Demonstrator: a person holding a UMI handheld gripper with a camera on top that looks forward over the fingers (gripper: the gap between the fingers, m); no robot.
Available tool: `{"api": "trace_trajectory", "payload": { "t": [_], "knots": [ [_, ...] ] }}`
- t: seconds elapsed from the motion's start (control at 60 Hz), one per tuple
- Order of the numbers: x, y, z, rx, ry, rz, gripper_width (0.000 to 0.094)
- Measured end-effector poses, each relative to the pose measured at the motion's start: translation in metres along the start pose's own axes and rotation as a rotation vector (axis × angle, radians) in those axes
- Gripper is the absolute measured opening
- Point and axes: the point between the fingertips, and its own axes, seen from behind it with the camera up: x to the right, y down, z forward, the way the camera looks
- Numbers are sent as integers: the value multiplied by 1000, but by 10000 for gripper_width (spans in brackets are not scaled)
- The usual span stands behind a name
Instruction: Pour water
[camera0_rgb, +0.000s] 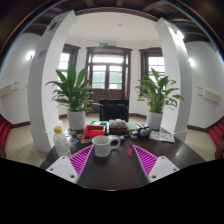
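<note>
The tool (104, 166) hangs above the near edge of a dark worktop (110, 172) with its fingers spread wide and nothing between them; the pink pads (146, 160) on their inner faces show on both sides. Just ahead of the fingers, roughly between them, a white mug (102, 147) stands upright on the worktop, its handle turned toward the right finger. To the left of the mug stands a clear plastic bottle (61, 143) with a yellow cap, apart from it. Behind the mug lies a red box (94, 130) among some small things I cannot make out. Further back, two potted plants (74, 92) flank a dark wooden door (108, 78) between white pillars.
</note>
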Motion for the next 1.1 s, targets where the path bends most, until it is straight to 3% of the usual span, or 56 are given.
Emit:
{"api": "trace_trajectory", "payload": {
  "t": [0.117,0.333,0.533,0.933,1.033,1.1],
  "knots": [
    [-34,1,-11,-11,-84,4,748],
    [-175,50,6,-20,-222,46,755],
    [-218,66,70,-36,-229,16,753],
    [-264,52,155,-2,-243,58,747],
    [-263,52,166,5,-228,59,708],
    [-259,56,171,1,-204,46,634]
  ]
}}
